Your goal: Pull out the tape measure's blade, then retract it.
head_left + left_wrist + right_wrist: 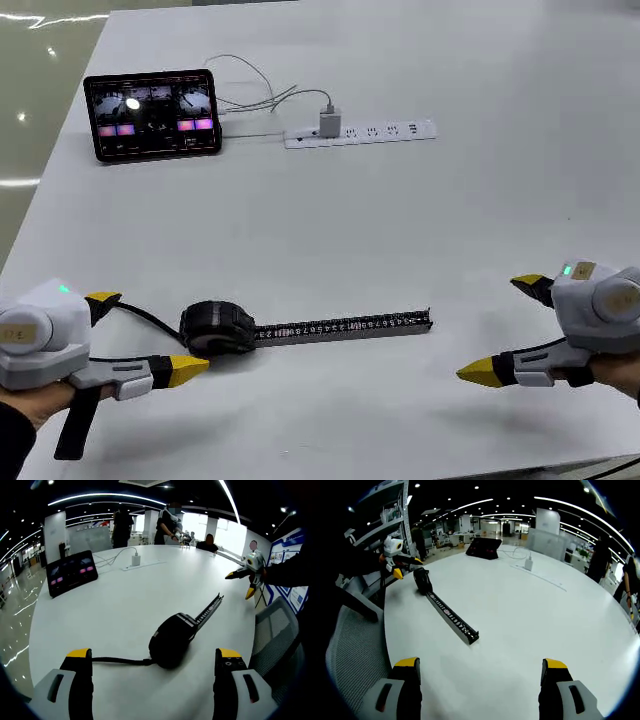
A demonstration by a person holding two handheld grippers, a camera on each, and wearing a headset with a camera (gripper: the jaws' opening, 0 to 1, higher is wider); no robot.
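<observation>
A black tape measure [216, 328] lies on the white table [400, 230], its blade [345, 325] pulled out to the right and resting flat. A black wrist strap runs from the case toward my left gripper [150, 335], which stands open just left of the case, touching nothing. In the left gripper view the case [172, 639] sits between and beyond the yellow fingertips [79, 653]. My right gripper [505, 328] is open to the right of the blade's hook end. The right gripper view shows the blade [451, 617] ahead and to the left, well apart from the fingers.
A tablet [153, 113] stands at the back left, wired to a white power strip [360, 132] with a charger plugged in. The table's near edge runs close under both grippers. People stand beyond the table's far side in the left gripper view.
</observation>
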